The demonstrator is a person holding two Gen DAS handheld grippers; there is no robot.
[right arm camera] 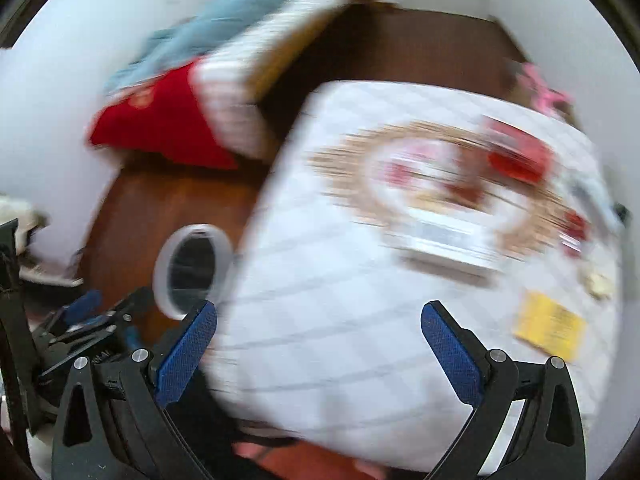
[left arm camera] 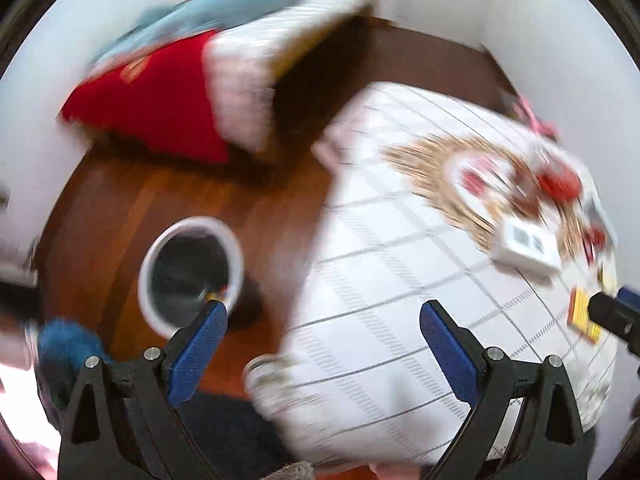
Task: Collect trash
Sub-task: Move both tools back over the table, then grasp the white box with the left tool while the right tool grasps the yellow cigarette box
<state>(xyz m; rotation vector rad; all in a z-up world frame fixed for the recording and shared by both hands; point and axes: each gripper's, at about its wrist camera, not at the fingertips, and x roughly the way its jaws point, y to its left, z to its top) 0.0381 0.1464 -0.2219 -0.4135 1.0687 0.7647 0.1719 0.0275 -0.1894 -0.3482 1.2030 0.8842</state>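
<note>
Both views are motion-blurred. A white-rimmed round trash bin [left arm camera: 191, 276] stands on the wooden floor left of a table with a white checked cloth [left arm camera: 380, 280]. On the cloth lie a white box [left arm camera: 528, 246], a yellow packet [left arm camera: 582, 316], and red wrappers [left arm camera: 560, 182] around a woven mat [left arm camera: 440, 168]. My left gripper [left arm camera: 324, 316] is open and empty above the table's near-left corner. My right gripper [right arm camera: 320, 320] is open and empty over the cloth [right arm camera: 340, 340]. The bin [right arm camera: 194, 270], white box [right arm camera: 444, 240], yellow packet [right arm camera: 550, 326] and red wrappers [right arm camera: 520, 156] also show in the right wrist view.
A bed with a red pillow [left arm camera: 160, 108], white bedding and a blue blanket [left arm camera: 240, 4] stands at the back left. A blue fuzzy object [left arm camera: 68, 348] lies by the floor at the lower left. The right gripper's tip [left arm camera: 616, 312] shows at the right edge.
</note>
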